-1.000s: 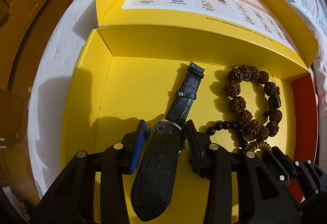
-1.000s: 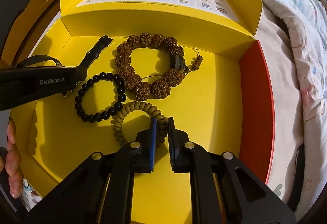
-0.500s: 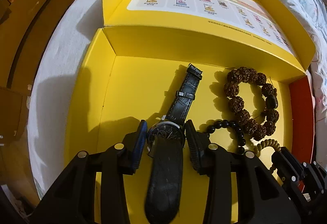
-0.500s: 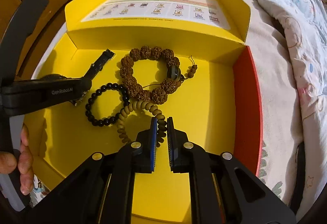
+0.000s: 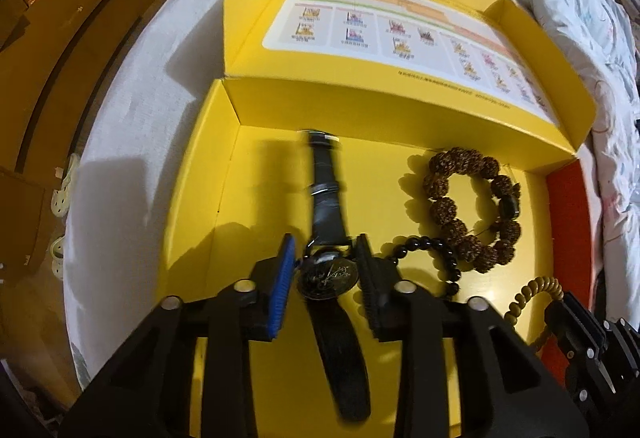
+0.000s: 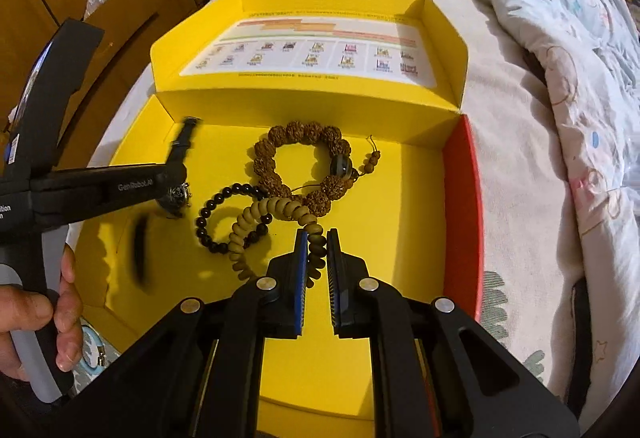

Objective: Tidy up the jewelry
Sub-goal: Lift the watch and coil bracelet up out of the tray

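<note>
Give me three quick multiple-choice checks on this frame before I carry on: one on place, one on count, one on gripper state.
1. Where is the watch?
A. On the bedspread
B. Between the left gripper's fingers
C. On the box lid

2. How many bead bracelets are in the yellow box?
A. One
B. Two
C. Three

3. What is the right gripper doing?
A. Closed on the tan bracelet
B. Wide open over bare cardboard
C. Holding the watch

Answers: 1 B, the watch case sits between the left gripper fingers. 2 C, the brown seed bracelet, black bead bracelet and tan one all show. 3 A, tan beads sit between its nearly shut fingers.
</note>
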The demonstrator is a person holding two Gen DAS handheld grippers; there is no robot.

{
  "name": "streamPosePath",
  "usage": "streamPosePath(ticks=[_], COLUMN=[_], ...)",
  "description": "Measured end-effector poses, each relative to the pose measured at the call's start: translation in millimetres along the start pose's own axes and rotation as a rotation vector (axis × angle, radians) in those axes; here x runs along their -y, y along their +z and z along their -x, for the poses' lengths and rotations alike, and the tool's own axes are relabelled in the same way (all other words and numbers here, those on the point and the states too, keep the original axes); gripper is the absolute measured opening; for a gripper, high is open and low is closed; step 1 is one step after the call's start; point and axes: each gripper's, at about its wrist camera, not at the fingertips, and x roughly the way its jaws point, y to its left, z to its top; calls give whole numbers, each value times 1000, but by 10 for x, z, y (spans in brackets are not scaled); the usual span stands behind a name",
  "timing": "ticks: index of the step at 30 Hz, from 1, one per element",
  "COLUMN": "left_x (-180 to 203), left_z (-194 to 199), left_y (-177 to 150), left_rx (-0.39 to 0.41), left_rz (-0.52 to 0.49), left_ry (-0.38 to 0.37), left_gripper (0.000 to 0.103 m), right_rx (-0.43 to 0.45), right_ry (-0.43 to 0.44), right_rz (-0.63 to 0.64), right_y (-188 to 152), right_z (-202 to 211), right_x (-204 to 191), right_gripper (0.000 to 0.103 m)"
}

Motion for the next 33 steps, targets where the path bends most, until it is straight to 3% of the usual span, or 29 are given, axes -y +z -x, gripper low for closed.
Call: streamPosePath(ticks=[21,33], left_x=[-63,-95], left_z=[850,1817], left_y=[-170,-741], left_rx=[118,253], left_rz=[12,-16], left_ry=[-75,-115], left_gripper=[26,25], right_rx=[102,194], right_ry=[0,-11], right_rz=[-3,-18], right_y=[-120,-461], right_z=[753,1548], right_x=[-45,16], right_gripper=[10,10])
